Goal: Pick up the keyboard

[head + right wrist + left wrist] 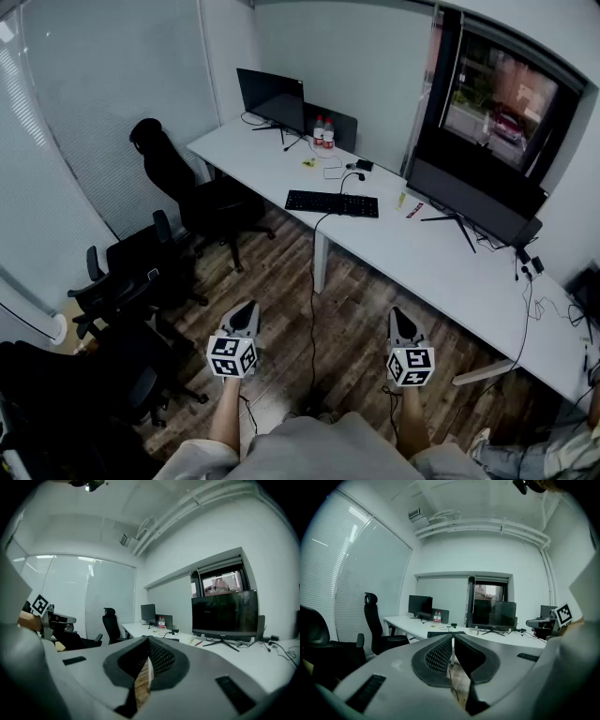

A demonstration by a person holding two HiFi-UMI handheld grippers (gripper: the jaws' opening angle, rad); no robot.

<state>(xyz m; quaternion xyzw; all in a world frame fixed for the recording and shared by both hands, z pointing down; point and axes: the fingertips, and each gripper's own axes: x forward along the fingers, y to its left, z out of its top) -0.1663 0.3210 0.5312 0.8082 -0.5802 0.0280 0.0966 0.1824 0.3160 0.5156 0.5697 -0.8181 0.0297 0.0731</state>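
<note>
The black keyboard [333, 202] lies flat on the long white desk [422, 253], near its front edge, with a cable dropping to the floor. In the left gripper view the keyboard [437, 633] shows as a thin dark strip far off, just past the jaw tips. Both grippers are held low over the wooden floor, well short of the desk. My left gripper [247, 309] has its jaws closed together with nothing between them. My right gripper [400, 316] is likewise shut and holds nothing. Their tips meet in the gripper views: left gripper [453, 636], right gripper [148, 640].
A large dark monitor [473, 202] stands right of the keyboard and a smaller monitor [272, 98] at the far left end, with two bottles [323, 132] beside it. Several black office chairs [178, 187] crowd the left. A white desk leg [320, 262] stands below the keyboard.
</note>
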